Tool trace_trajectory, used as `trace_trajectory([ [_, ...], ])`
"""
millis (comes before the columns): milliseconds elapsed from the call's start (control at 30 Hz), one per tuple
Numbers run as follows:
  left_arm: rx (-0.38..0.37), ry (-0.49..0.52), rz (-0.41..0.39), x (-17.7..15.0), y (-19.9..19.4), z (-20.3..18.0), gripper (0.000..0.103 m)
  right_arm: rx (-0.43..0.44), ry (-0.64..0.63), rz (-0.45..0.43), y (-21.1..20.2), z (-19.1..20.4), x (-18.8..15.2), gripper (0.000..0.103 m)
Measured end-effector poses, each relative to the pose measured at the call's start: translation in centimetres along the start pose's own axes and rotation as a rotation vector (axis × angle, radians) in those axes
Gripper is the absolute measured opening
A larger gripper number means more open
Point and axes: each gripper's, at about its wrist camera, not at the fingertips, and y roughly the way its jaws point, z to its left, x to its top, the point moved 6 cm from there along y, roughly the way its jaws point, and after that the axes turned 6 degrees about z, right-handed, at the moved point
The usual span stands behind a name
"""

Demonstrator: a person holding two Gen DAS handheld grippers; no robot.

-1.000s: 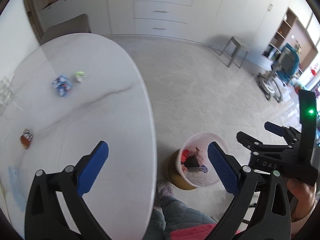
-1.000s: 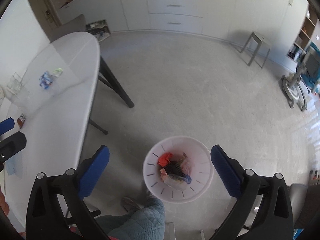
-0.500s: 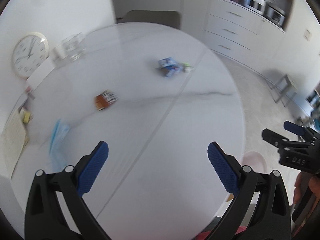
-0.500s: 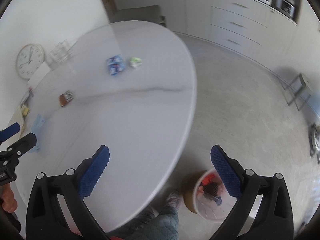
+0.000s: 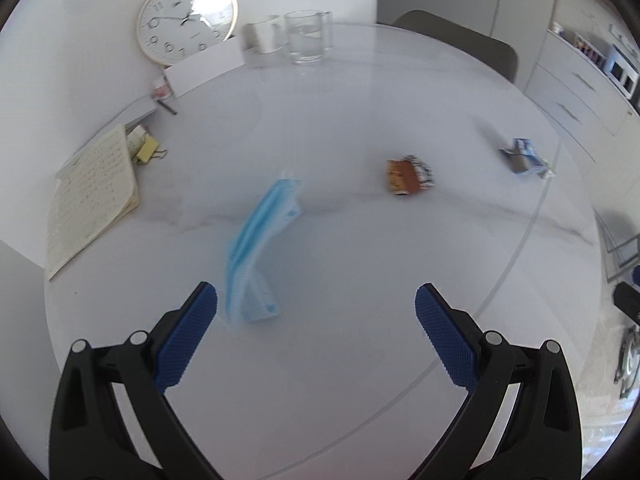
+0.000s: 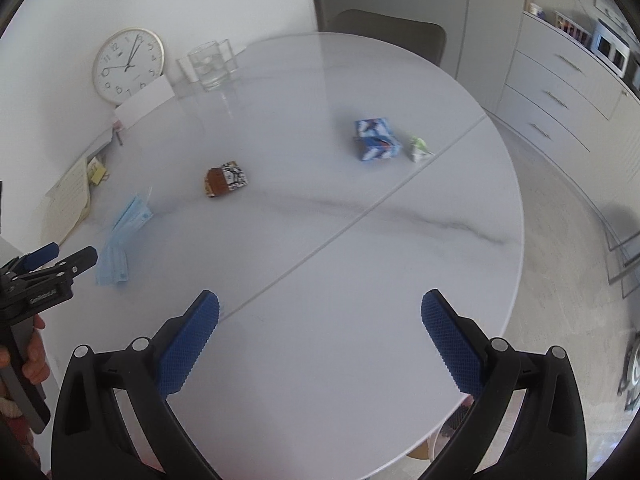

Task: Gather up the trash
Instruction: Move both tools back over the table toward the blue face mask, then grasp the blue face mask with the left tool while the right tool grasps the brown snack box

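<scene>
Both left tongs [image 5: 316, 312] and right tongs [image 6: 320, 318] spread wide, empty, above the white worktop [image 6: 360, 280]. Blue face mask [image 5: 256, 256] just ahead of the left tongs, blurred; brown wrapper [image 6: 226, 179], blue carton [image 6: 377, 139] and green-white scrap [image 6: 419, 149] farther off. Bin [image 6: 456, 424] nearly all hidden under the worktop edge.

Worktop [image 6: 360, 272]: white with faint grey marble veining. Face mask [image 5: 256, 248], near left: pale blue with a white edge. Snack wrapper [image 6: 226, 179], centre: brown and orange with a black-and-white patterned end. Small carton [image 6: 377, 139], far right: blue and white with a red touch. Crumpled wrapper [image 6: 419, 149] just beside it: white and light green. Wall clock [image 5: 187, 18]: white face, black numerals, pale gold rim. Notebook [image 5: 90, 198], left: cream pages. Fingers [image 6: 190, 346] of both grippers: blue textured pads on black frames.
</scene>
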Motion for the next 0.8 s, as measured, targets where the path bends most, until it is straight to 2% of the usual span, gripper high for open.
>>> trace_trajectory([
  [333, 0.073, -0.099, 0.056, 2.7, 6.6, 3.4, 0.095, 0.059, -0.141, 0.067, 4.0, 3.7, 4.6, 0.101],
  [433, 0.144, -0.140, 0.083, 3.4, 8.7, 4.1, 0.095, 0.082, -0.179, 0.070, 5.2, 4.5, 6.4, 0.101],
  [500, 0.162, -0.153, 0.095, 3.6, 9.6, 4.2, 0.095, 0.109, -0.205, 0.070, 6.1, 5.1, 7.7, 0.101],
  [567, 0.170, -0.160, 0.131, 3.8, 10.9, 4.2, 0.085, 0.127, -0.235, 0.084, 7.0, 5.8, 8.6, 0.101],
  [633, 0.165, -0.177, 0.182, 3.7, 12.0, 4.2, 0.060, 0.132, -0.277, 0.098, 8.1, 6.4, 9.5, 0.101],
  [667, 0.175, -0.188, 0.208, 3.6, 12.4, 4.3, 0.051, 0.138, -0.301, 0.103, 8.6, 6.8, 10.0, 0.101],
  [733, 0.189, -0.221, 0.236, 3.3, 12.7, 4.7, 0.022, 0.171, -0.362, 0.112, 9.6, 7.7, 10.8, 0.101],
  [800, 0.161, -0.275, 0.241, 3.1, 12.4, 5.2, 0.016, 0.209, -0.461, 0.116, 10.6, 8.9, 11.5, 0.101],
])
